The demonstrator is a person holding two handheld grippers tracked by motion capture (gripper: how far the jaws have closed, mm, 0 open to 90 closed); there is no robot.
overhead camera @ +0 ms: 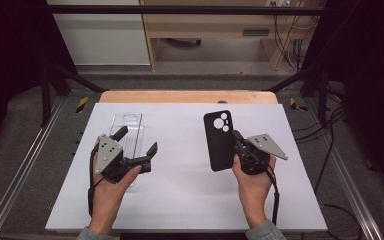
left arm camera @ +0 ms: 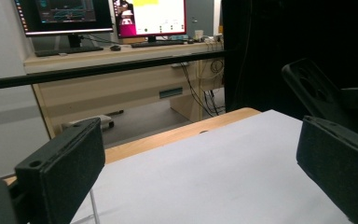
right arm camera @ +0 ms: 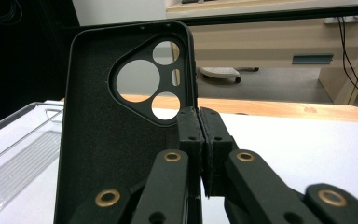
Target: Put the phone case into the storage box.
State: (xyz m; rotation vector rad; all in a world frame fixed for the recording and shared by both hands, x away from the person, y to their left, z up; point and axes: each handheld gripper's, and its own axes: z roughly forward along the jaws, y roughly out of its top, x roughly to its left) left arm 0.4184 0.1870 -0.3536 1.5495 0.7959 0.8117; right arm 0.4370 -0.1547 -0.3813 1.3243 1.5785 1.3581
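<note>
The right gripper [right arm camera: 200,140] has its fingers pressed together on the side wall of a black phone case [overhead camera: 219,141], holding it upright above the white surface [overhead camera: 180,195], while the left gripper [overhead camera: 139,146], fingers spread wide and empty, hovers over a clear phone case [overhead camera: 126,127] lying flat at the left. To do this well, I judge the left should take the clear case by one long edge, without squeezing or scraping it. No brand or writing is legible on either case.
</note>
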